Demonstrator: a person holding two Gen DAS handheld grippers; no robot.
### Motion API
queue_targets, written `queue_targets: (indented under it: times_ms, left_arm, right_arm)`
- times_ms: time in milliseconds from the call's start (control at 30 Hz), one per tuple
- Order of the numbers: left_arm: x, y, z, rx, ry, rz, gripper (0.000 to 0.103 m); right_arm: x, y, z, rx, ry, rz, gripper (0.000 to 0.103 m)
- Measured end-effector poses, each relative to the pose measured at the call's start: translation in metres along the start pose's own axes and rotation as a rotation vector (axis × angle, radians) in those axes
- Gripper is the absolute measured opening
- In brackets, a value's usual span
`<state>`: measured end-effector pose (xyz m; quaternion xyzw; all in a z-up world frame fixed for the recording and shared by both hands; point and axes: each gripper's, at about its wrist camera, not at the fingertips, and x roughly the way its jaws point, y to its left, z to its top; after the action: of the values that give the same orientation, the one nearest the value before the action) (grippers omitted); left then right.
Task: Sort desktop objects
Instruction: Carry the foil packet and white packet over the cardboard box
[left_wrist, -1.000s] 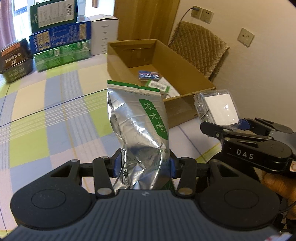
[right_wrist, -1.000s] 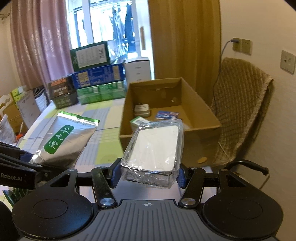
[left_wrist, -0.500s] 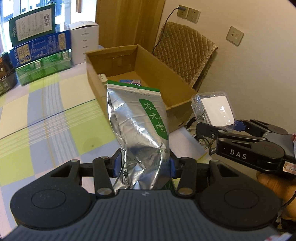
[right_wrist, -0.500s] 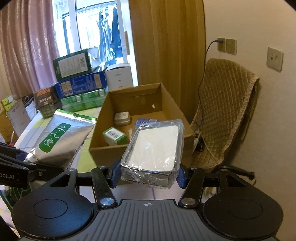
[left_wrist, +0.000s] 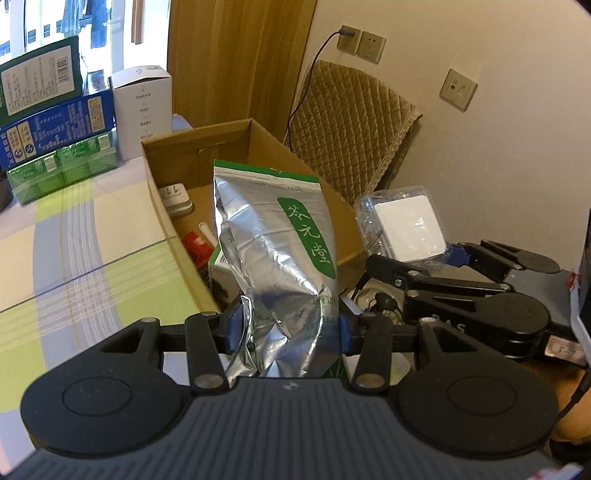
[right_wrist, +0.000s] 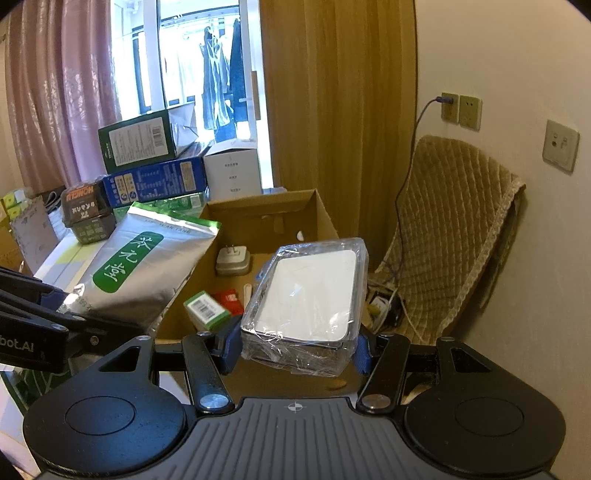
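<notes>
Foil tea pouch (left_wrist: 273, 258) clamped in left gripper (left_wrist: 286, 328), wrapped white box (right_wrist: 306, 295) clamped in right gripper (right_wrist: 295, 350), cardboard box (right_wrist: 258, 218) ahead

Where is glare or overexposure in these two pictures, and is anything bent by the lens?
Right wrist view: window blown out white; highlights on the wrapped white box. Left wrist view: shiny patches on the foil pouch. Both views: fisheye bending, dark corners.
</notes>
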<state>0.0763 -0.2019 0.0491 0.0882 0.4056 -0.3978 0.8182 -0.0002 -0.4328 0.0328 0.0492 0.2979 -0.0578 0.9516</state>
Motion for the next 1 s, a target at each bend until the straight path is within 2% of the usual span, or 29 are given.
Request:
queue_targets:
  times_ms: [500, 1000]
  left_arm:
    - [0.018, 0.011, 0.04, -0.015, -0.023, 0.004, 0.042]
    - [0.048, 0.038, 0.081, -0.073, -0.03, 0.014, 0.042]
  right_arm:
    - [0.035, -0.009, 0.031, -0.062, -0.012, 0.006, 0.055]
    - [0.082, -0.018, 0.048, -0.086, 0.019, 0.015, 0.055]
